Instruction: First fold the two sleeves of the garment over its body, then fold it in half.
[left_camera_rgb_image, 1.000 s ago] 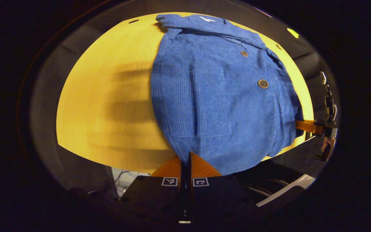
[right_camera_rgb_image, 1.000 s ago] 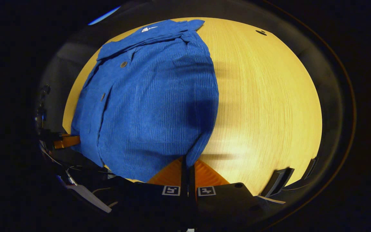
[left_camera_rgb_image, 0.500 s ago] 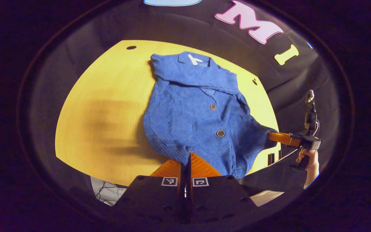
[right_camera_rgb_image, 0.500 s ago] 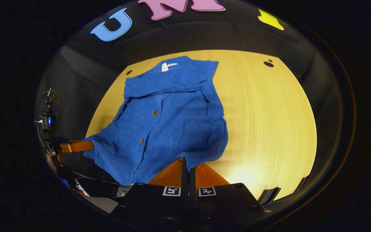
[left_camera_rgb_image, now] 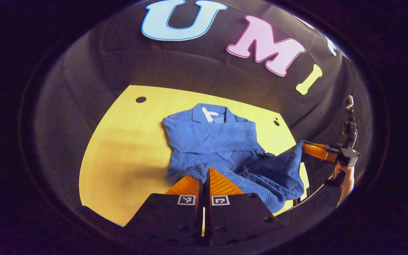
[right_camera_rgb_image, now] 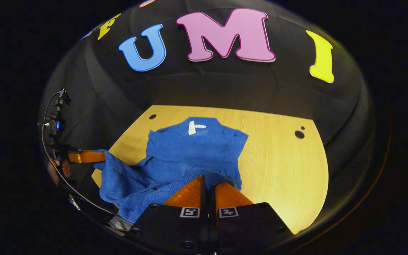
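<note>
Pinching: left gripper (left_camera_rgb_image: 206, 173), fingers pressed together on the hem of the blue garment (left_camera_rgb_image: 211, 136)
Right gripper (right_camera_rgb_image: 207, 182): fingers likewise clamped on the hem's other corner
Garment: collar end lies flat on the tabletop (left_camera_rgb_image: 126, 141) toward 12 o'clock; hem raised at 6 o'clock, sagging between both grippers

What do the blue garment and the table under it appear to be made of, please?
The garment looks like soft ribbed fabric, perhaps corduroy or knit: fine parallel ridges, matte, and it drapes in folds. The table looks like pale wood or wood-look laminate: straight grain lines with a smooth, slightly glossy surface.
</note>
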